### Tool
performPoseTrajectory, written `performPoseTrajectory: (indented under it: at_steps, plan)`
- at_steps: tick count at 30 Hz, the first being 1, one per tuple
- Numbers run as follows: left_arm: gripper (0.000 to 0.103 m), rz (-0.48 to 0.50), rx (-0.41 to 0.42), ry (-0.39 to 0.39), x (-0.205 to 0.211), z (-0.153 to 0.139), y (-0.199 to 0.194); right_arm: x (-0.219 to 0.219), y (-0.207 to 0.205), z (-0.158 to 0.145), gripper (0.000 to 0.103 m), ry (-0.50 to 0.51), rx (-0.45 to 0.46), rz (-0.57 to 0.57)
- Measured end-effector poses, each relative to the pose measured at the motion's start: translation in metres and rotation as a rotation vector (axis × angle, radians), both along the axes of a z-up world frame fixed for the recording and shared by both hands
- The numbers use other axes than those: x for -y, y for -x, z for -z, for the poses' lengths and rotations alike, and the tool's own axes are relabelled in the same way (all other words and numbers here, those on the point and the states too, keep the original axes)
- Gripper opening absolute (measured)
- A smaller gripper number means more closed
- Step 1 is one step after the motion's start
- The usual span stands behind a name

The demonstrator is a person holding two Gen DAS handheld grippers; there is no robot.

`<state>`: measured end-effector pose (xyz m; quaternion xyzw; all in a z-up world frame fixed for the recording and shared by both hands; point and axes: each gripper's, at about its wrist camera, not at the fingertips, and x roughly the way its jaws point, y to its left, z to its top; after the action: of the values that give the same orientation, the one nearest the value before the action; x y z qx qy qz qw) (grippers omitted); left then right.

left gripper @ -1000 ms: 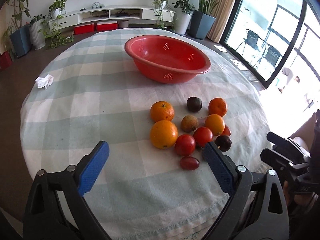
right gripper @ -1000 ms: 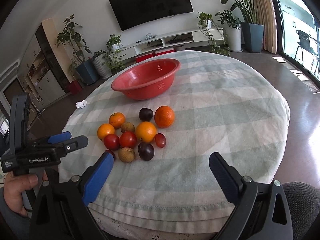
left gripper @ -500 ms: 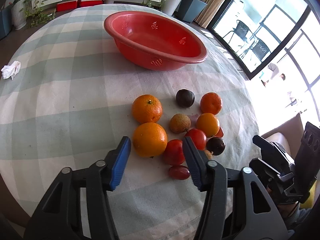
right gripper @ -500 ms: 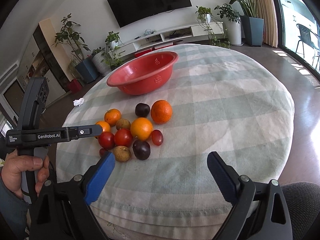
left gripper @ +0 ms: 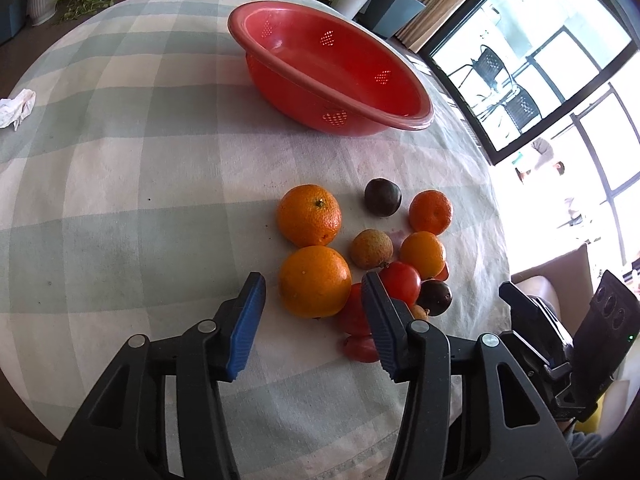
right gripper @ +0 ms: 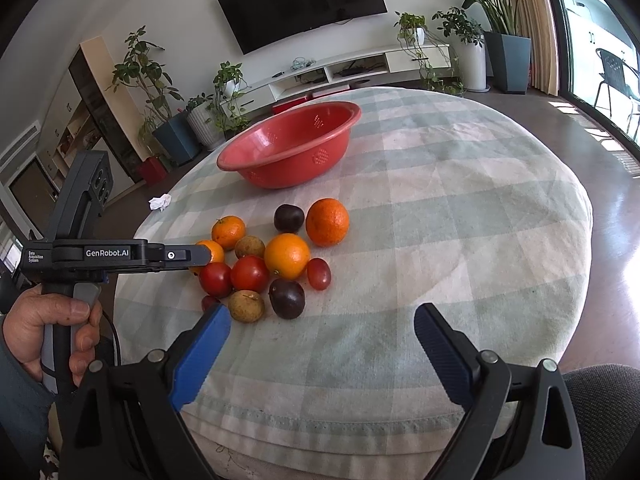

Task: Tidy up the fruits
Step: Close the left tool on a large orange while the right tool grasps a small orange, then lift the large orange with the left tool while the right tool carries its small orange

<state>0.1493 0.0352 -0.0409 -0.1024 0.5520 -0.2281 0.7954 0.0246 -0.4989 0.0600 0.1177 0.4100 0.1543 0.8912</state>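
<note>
A cluster of fruit lies on the checked tablecloth: several oranges, red tomatoes, dark plums and brown round fruits. My left gripper (left gripper: 314, 294) is open, its blue pads on either side of the nearest large orange (left gripper: 315, 281), not closed on it. In the right wrist view the left gripper (right gripper: 200, 256) reaches over the cluster's left side. My right gripper (right gripper: 322, 330) is open and empty, hovering near the table's front edge, just short of a dark plum (right gripper: 287, 298) and a brown fruit (right gripper: 246, 306). A red colander bowl (left gripper: 332, 76) stands empty behind the fruit; it also shows in the right wrist view (right gripper: 292, 148).
A crumpled white tissue (left gripper: 16, 108) lies at the table's left edge. The round table's cloth (right gripper: 460, 220) stretches bare to the right of the fruit. Potted plants, a TV unit and glass doors surround the table.
My left gripper has moved forward and down to the fruit and narrowed, its pads now flanking the nearest orange. The right gripper has edged slightly closer to the table and stays wide open.
</note>
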Motion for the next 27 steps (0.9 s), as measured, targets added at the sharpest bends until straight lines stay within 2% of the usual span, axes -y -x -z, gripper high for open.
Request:
performPoseTrajectory:
  at_steps: [3,4,6,7,15,20,27]
  plan:
    - [0.047,0.022,0.003,0.012,0.003,-0.001,0.000,-0.001,0.001,0.000,0.096,0.000,0.002,0.002]
    - [0.043,0.027,0.002,0.019,0.003,-0.001,0.000,-0.001,0.001,0.000,0.096,0.000,0.003,0.002]
    - [0.041,0.027,-0.001,0.031,0.002,0.000,-0.001,-0.001,0.001,0.000,0.095,0.000,0.002,0.001]
    - [0.035,0.022,0.002,0.026,0.001,0.000,-0.002,0.000,0.000,0.000,0.094,0.000,0.001,0.001]
    - [0.035,-0.001,0.027,0.039,-0.011,-0.001,0.005,-0.002,0.000,0.000,0.093,0.008,0.007,0.007]
    - [0.035,-0.038,0.071,0.037,-0.031,-0.009,0.020,-0.004,-0.006,-0.002,0.090,0.016,-0.004,-0.011]
    - [0.035,-0.097,0.110,0.093,-0.053,-0.011,0.035,-0.016,-0.041,-0.019,0.085,0.097,0.012,-0.054]
